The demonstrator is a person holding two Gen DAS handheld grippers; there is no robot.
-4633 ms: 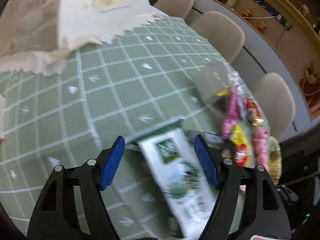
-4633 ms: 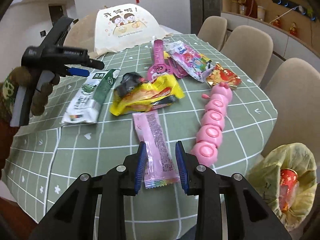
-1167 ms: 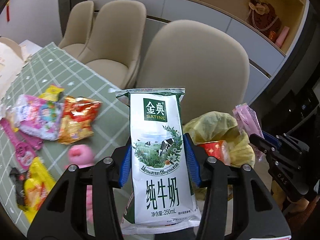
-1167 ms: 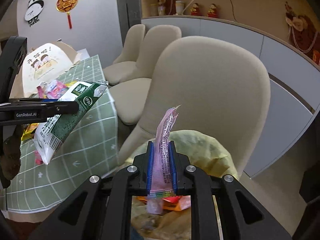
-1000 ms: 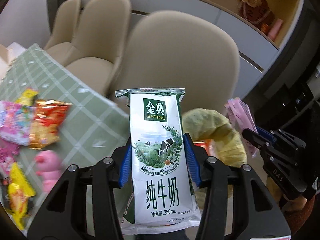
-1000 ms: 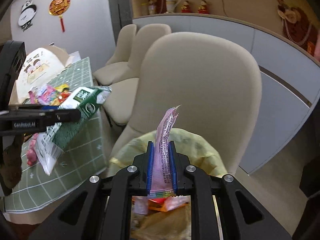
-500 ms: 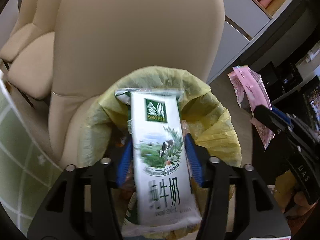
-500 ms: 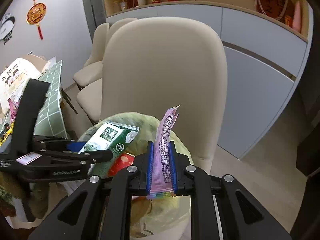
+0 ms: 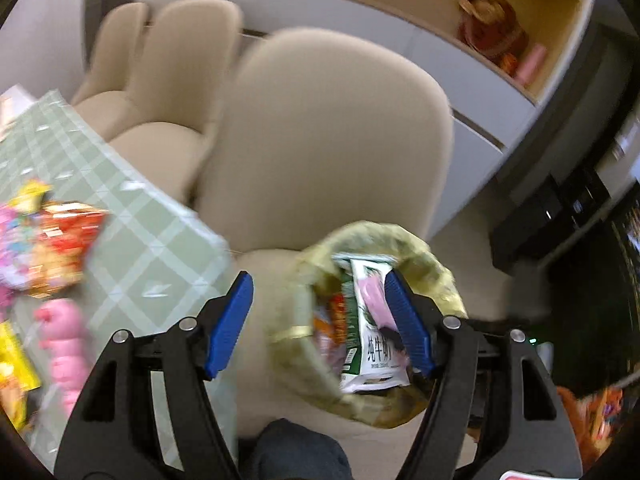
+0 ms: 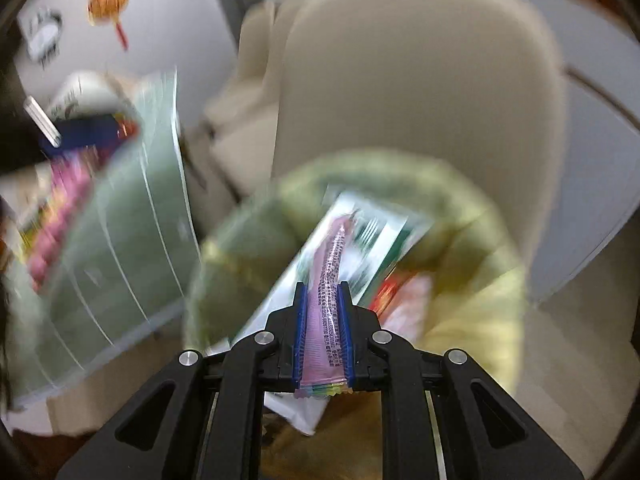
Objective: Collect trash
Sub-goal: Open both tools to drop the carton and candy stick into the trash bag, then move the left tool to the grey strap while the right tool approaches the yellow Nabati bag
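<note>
Left edge, left wrist view: table under a green check cloth, wrappers and a pink toy on it, all blurred. Beige chair beside the table.

Left gripper: jaws have just been opening and stand wide, released, nothing between the pads. The milk carton lies in the yellow bin bag, seen past the right-hand pad, long axis running roughly away from the camera, printed face up. Something pink lies across it; cannot tell what. Carton counts as binned.

Right wrist view, much motion blur. Left of frame the table edge and more wrappers, then the bag mouth at centre below the gripper.

Right gripper: jaws clenched on a pink wrapper, narrow and flat, pinched at its lower part with the rainbow-striped end poking out behind the pads. Its long axis runs straight forward along the fingers and its free tip points down into the bag, over the carton.

Judgement: the relation that matters is wrapper above bag mouth. Right hand is the nearer one and already lined up; letting go should drop the wrapper inside. Risk: light film may cling to a pad or drift onto the rim. The left is free, with the table litter to its left side.
</note>
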